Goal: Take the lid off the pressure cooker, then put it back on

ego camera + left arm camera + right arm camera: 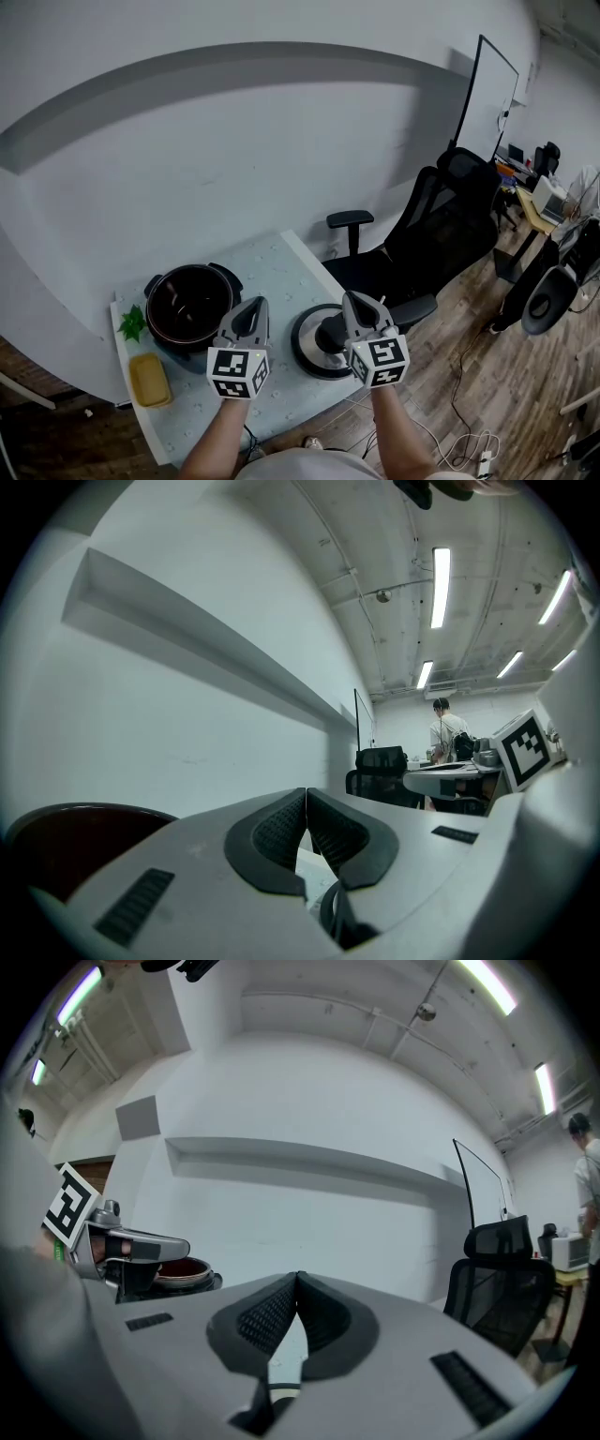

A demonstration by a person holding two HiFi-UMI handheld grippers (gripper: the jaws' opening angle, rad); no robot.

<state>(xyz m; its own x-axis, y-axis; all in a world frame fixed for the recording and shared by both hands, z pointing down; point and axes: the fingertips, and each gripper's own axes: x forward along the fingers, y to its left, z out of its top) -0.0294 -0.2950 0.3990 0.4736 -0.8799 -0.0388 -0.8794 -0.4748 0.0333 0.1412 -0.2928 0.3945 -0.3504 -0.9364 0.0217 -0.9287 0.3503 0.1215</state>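
Note:
The black pressure cooker pot (pixel 189 305) stands open on the white table (pixel 272 267), its dark inside showing. Its lid (pixel 307 342), round with a black handle in the middle, lies flat on the table to the pot's right. My left gripper (pixel 248 314) hangs shut and empty just in front of the pot's right side. Over the lid's handle my right gripper (pixel 356 309) is shut too, with nothing in it. In the left gripper view the pot's rim (pixel 80 832) shows at lower left. The right gripper view shows the pot (pixel 180 1271) far left behind the other gripper.
A yellow tray (pixel 150 379) and a green leafy item (pixel 132 323) lie at the table's left edge. A black office chair (pixel 441 225) stands right of the table. A grey wall runs behind. Desks and a person (pixel 448 733) are far off on the right.

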